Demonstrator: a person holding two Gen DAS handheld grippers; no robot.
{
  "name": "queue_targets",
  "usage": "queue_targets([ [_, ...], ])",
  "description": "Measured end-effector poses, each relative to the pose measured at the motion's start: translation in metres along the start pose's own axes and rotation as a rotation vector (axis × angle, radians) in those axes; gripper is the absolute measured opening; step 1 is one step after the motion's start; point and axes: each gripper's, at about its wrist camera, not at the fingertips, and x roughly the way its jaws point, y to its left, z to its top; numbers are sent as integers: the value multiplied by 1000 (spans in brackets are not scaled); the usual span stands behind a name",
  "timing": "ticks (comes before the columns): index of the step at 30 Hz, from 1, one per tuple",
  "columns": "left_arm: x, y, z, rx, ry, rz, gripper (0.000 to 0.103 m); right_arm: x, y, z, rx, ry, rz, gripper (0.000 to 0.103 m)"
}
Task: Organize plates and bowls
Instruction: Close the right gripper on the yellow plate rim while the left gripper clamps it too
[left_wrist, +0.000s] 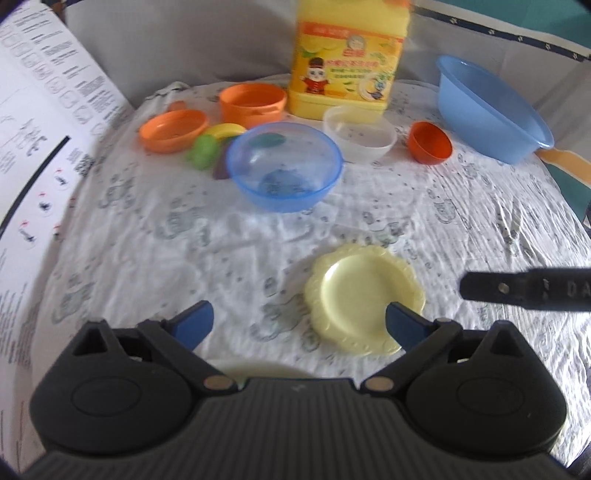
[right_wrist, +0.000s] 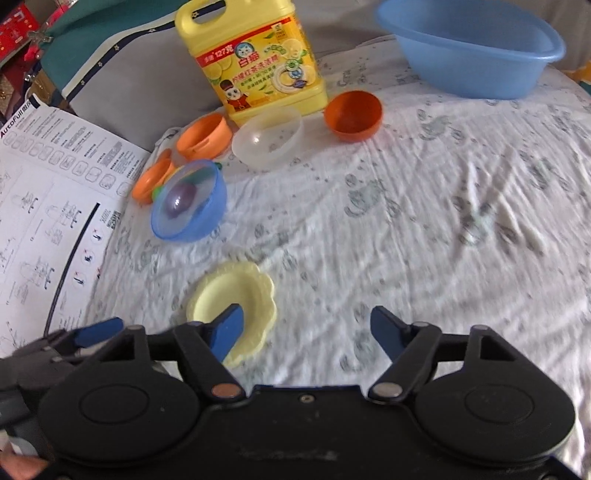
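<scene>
Left wrist view, one yellow plate (left_wrist: 364, 297), two blue bowls, three orange dishes, left gripper (left_wrist: 299, 319) and right gripper (right_wrist: 306, 330) both apart.

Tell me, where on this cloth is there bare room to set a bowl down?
Bare cloth lies right of the yellow plate, below the orange bowl and blue basin. It is crowded around the blue bowl, clear bowl and detergent jug.

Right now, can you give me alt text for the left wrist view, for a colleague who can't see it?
The open left gripper hangs over a printed cloth, its right finger in front of a pale yellow scalloped plate. Farther off are a translucent blue bowl, a clear bowl, orange dishes, a yellow detergent jug and a blue basin.
</scene>
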Motion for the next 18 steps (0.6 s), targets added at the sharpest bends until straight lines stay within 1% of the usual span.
queue_targets([
  [6,19,-6,5,0,40,-36,86,26,8,12,5,45,44,54],
  [7,22,-7,5,0,47,-44,82,31,9,12,3,53,47,49],
  [9,28,-9,4,-4,64,-61,76,40,9,13,3,70,56,43],
  [10,31,-9,3,-10,73,-72,71,42,9,13,2,75,60,40],
  [11,33,-9,3,-14,79,-78,69,45,10,13,0,79,61,39],
  [12,34,-11,2,-8,69,-73,68,47,11,12,-5,76,60,39],
  [13,34,-12,2,-2,65,-74,65,48,12,11,-13,70,62,38],
  [15,34,-14,2,0,56,-82,57,48,14,10,-30,64,66,37],
  [17,34,-14,4,-5,53,-92,43,49,15,9,-42,58,67,35],
  [18,34,-15,4,-9,53,-98,41,49,17,8,-53,56,66,33],
])
